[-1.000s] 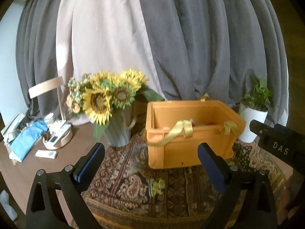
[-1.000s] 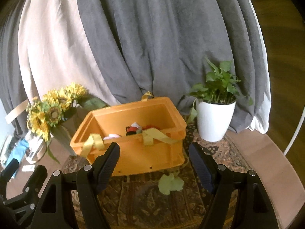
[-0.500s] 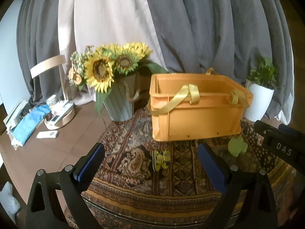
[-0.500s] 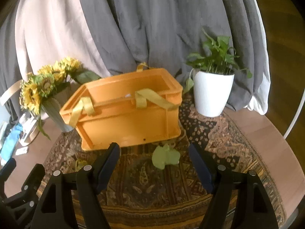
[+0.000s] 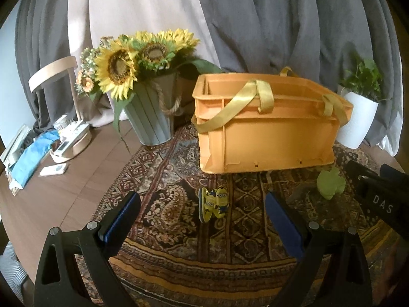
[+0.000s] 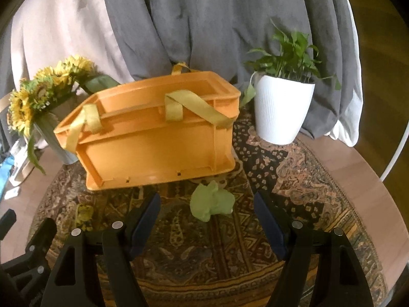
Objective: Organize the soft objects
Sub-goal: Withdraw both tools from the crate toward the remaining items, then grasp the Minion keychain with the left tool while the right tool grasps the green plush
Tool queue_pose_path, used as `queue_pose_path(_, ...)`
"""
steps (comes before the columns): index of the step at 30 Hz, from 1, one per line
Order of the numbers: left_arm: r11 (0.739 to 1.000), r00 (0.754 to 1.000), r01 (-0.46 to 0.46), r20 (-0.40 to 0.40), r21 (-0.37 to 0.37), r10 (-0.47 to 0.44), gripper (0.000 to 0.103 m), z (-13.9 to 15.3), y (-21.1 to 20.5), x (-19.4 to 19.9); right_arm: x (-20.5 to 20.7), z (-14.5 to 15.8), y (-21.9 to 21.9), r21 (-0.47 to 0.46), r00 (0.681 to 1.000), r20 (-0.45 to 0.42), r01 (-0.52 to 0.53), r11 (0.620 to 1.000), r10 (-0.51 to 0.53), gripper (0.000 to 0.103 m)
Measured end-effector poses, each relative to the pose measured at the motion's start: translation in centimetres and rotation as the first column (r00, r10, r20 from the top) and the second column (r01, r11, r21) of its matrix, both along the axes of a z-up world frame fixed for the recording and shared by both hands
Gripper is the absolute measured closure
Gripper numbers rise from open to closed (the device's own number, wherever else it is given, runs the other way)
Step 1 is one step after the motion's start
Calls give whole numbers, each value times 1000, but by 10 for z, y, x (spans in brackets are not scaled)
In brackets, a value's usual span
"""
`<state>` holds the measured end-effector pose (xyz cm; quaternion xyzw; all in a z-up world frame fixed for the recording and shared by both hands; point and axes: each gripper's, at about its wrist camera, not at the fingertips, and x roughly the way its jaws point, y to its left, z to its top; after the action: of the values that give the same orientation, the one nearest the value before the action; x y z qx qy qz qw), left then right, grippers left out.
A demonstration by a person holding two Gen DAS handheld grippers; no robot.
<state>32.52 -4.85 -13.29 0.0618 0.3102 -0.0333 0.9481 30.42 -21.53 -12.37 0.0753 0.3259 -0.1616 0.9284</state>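
Note:
An orange crate (image 5: pixel 265 138) (image 6: pixel 158 138) with yellow strap handles stands on a patterned round rug. In front of it lie two soft toys: a yellow minion toy (image 5: pixel 213 204) (image 6: pixel 84 213) and a pale green plush (image 6: pixel 212 200) (image 5: pixel 331 183). My left gripper (image 5: pixel 203 215) is open, low over the rug, with the minion toy lying just ahead between its fingers. My right gripper (image 6: pixel 207 215) is open too, and the green plush lies between its fingertips, untouched. The crate's inside is hidden from both views.
A grey pot of sunflowers (image 5: pixel 150 117) stands left of the crate and a white potted plant (image 6: pixel 281 110) to its right. Small items and a blue cloth (image 5: pixel 30 161) lie on the wooden table at far left. Grey and beige curtains hang behind.
Both grippers have sunk toward the rug, so the crate now shows from the side and its contents are out of sight. The two toys have come closer between the fingers.

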Motion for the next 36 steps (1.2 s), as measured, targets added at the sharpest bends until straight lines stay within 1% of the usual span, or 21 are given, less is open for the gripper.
queue_pose_path(5, 1000, 999, -8, -35, 2, 8, 4, -15, -6, 14, 11, -12, -1, -35, 1000, -18, -15, 999, 15, 27)
queue_pose_path(10, 1000, 998, -18, -60, 19, 19, 4, -29, -9, 26, 23, -27, -4, -32, 999, -44, -29, 999, 28, 27)
queue_pose_path(14, 999, 995, -21, -101, 28, 24, 4, -41, -12, 37, 34, -39, -9, -11, 996, -76, -44, 999, 43, 27)
queue_pose_path(22, 996, 987, -57, -145, 70, 66, 4, -57, -19, 55, 52, -62, -16, -3, 989, -143, -42, 999, 41, 25)
queue_pose_path(27, 995, 980, -70, -180, 67, 81, 9, -67, -23, 68, 57, -70, -20, 5, 985, -169, -40, 999, 40, 25)
queue_pose_path(29, 996, 976, -71, -200, 60, 82, 14, -71, -23, 74, 61, -74, -22, 11, 983, -179, -37, 999, 38, 25)
queue_pose_path(32, 995, 973, -76, -215, 57, 87, 17, -75, -24, 80, 64, -77, -24, 14, 981, -188, -38, 999, 40, 25)
queue_pose_path(36, 996, 968, -70, -237, 48, 79, 28, -79, -24, 86, 70, -82, -28, 13, 981, -187, -48, 999, 50, 25)
